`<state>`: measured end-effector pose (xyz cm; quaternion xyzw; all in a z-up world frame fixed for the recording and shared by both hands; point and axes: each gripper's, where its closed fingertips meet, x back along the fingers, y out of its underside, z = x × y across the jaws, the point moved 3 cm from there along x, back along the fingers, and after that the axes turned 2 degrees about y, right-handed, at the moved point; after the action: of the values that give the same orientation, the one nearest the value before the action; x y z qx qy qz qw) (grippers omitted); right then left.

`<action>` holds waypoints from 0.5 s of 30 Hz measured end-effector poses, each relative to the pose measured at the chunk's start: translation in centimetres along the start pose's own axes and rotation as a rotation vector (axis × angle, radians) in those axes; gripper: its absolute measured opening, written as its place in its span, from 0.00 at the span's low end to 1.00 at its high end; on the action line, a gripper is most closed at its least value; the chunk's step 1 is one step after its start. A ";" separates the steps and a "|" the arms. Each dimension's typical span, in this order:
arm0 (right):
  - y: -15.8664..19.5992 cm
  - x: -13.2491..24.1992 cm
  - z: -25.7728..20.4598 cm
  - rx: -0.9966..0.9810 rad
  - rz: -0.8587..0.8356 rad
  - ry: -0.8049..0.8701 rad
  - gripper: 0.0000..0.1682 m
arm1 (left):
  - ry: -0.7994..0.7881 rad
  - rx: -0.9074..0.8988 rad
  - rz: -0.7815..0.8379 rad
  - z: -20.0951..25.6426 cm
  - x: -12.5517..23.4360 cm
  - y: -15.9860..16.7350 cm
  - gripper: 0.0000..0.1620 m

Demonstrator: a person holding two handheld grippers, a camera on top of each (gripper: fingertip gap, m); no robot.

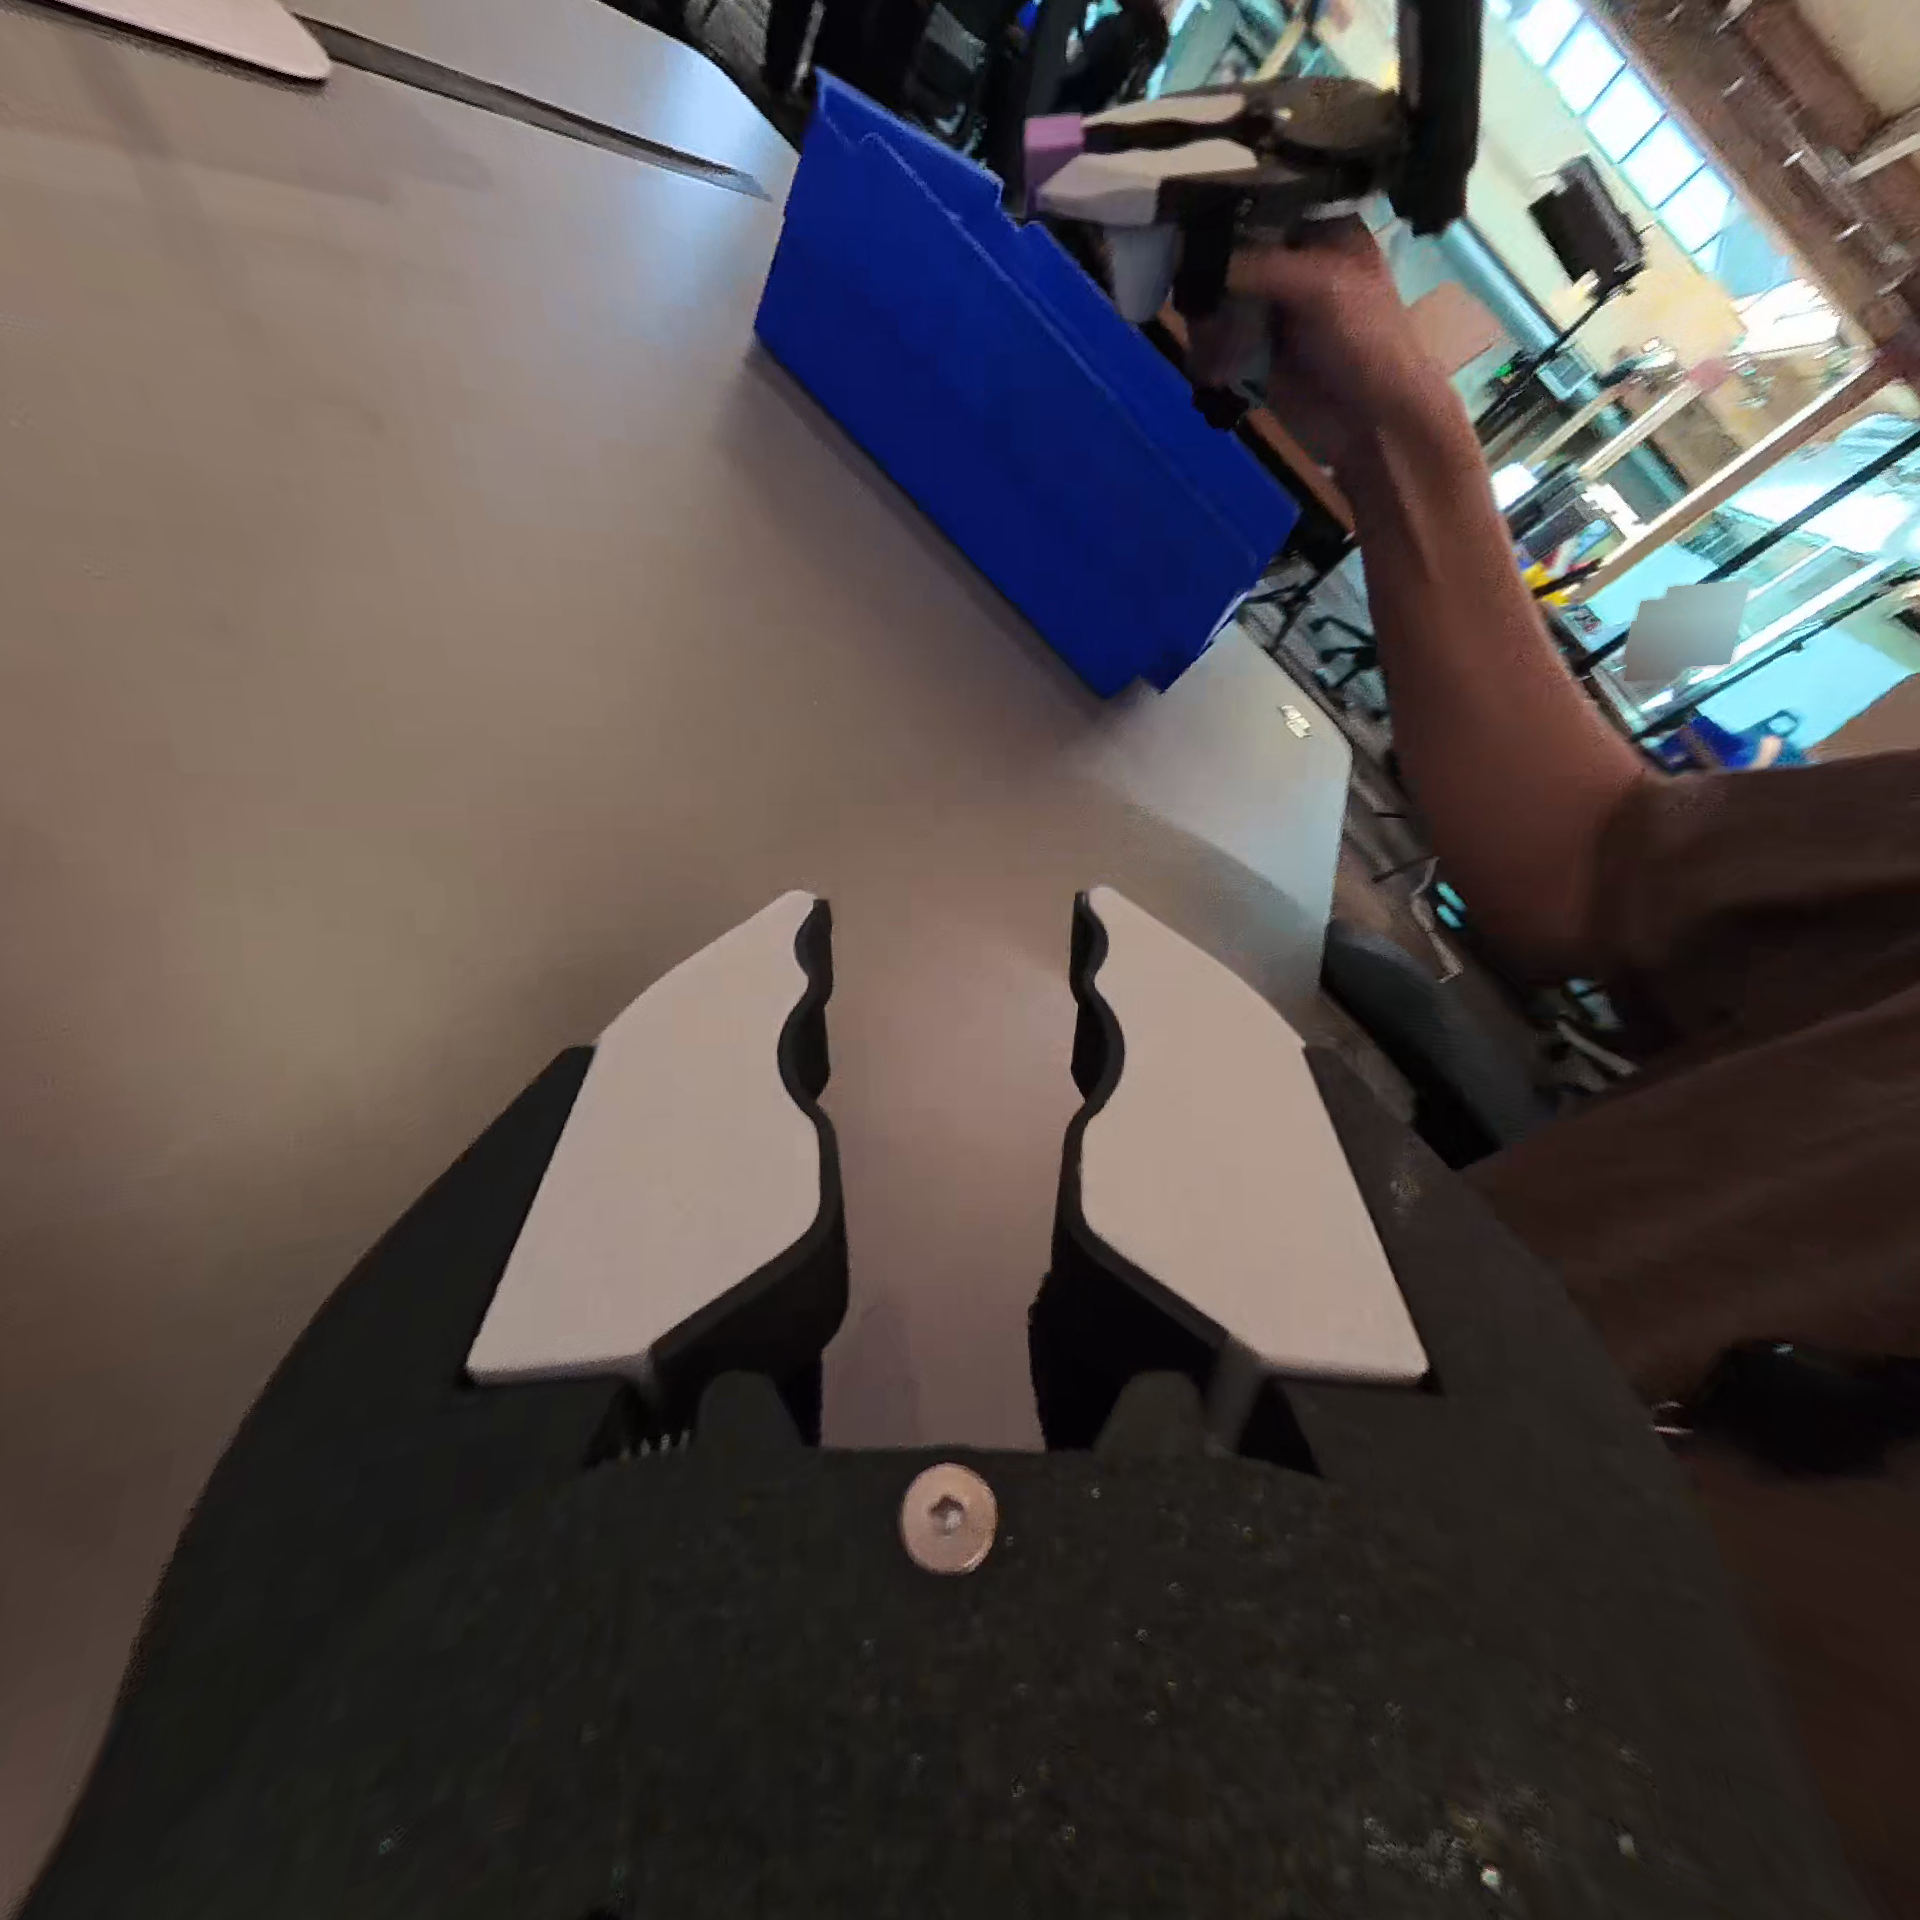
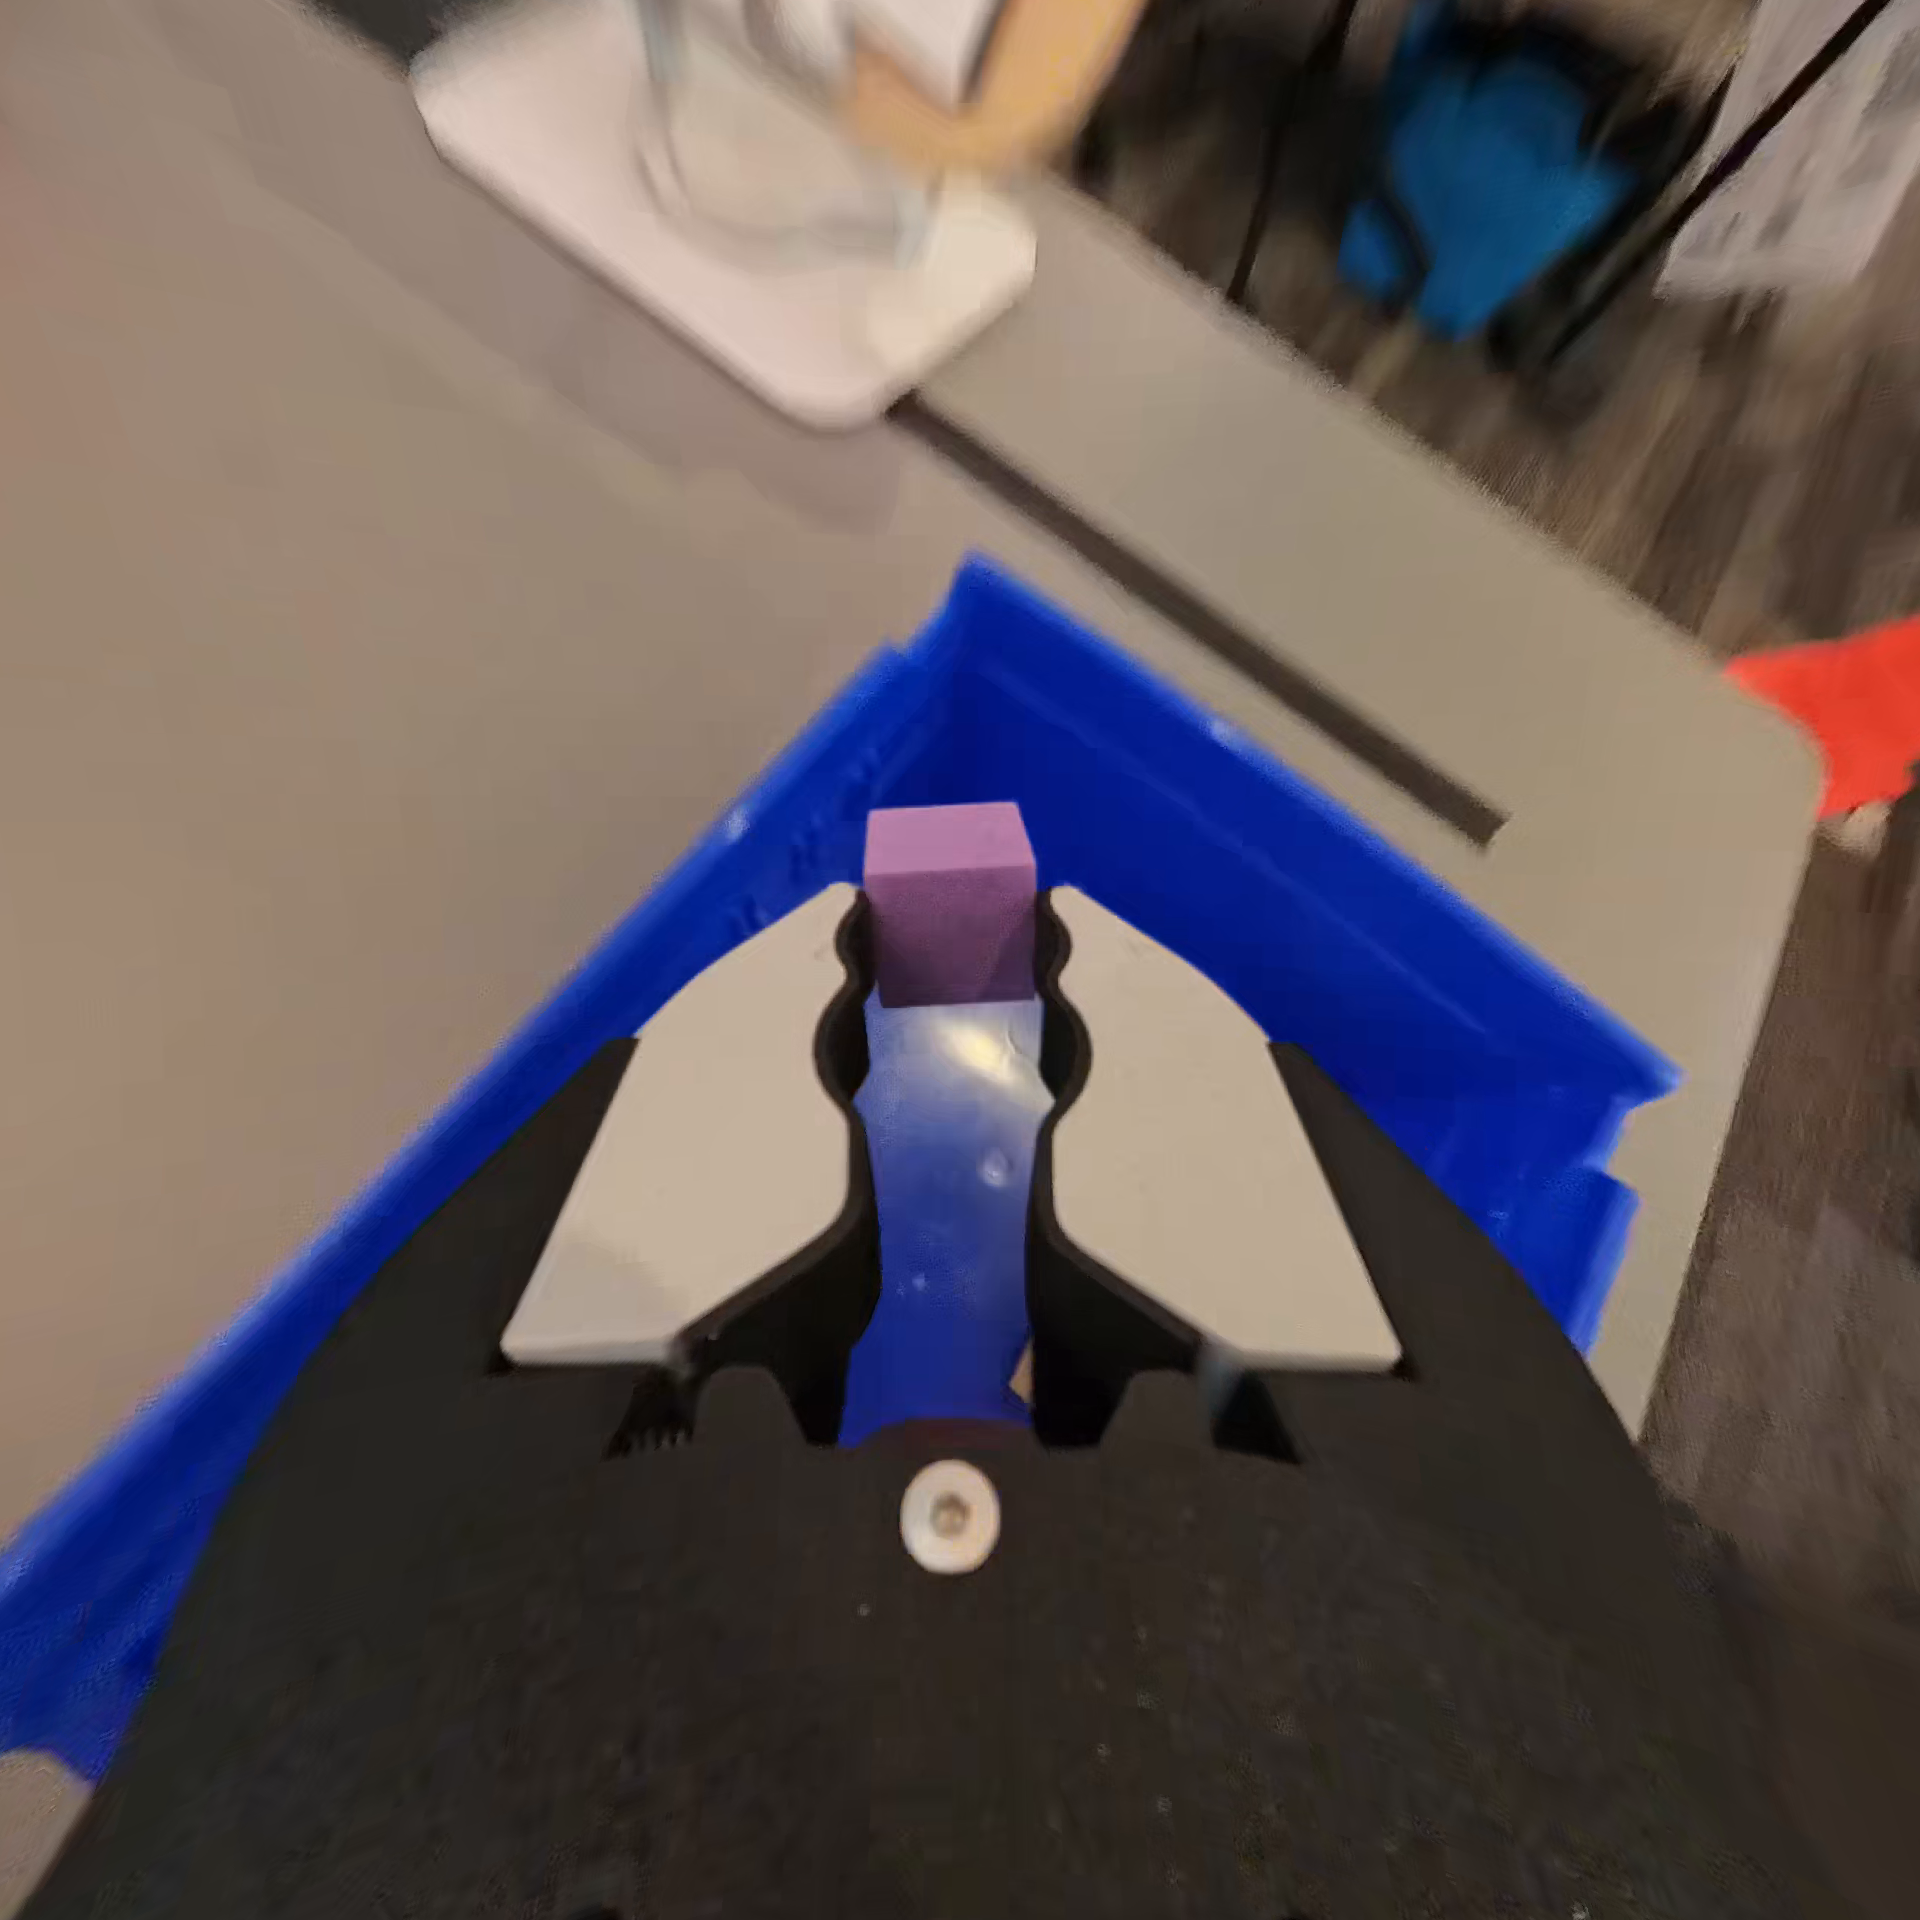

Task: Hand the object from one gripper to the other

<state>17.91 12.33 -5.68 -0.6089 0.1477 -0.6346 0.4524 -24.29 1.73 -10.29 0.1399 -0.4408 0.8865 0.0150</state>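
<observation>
A small purple cube is pinched between the tips of my right gripper, which holds it above the inside of a blue bin. In the left wrist view the same cube shows at the tip of the right gripper, held in a person's hand above the blue bin at the top right. My left gripper is open and empty, low over the grey table, well short of the bin and the cube.
A white flat board with a clear container lies on the table beyond the bin. A dark seam crosses the tabletop. The table edge is to the right, with a person's arm and workshop clutter beyond.
</observation>
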 end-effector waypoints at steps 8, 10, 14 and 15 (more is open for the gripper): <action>4.8 -8.6 -0.6 0.065 -0.315 -0.139 0.18 | -0.101 -0.166 -0.100 -0.2 0.5 1.0 0.25; 5.0 -9.4 -0.6 0.060 -0.327 -0.136 0.18 | -0.090 -0.158 -0.097 -0.1 0.6 1.1 0.26; 5.3 -10.1 -0.5 0.047 -0.362 -0.141 0.18 | -0.088 -0.160 -0.096 -0.1 0.8 1.3 0.26; 5.3 -10.1 -0.5 0.043 -0.361 -0.142 0.18 | -0.092 -0.160 -0.100 -0.2 0.8 1.3 0.26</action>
<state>17.98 16.91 -16.16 -0.6589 -0.0099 -0.6638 0.3537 -25.33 1.02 -11.26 0.2007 -0.5029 0.8392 0.0502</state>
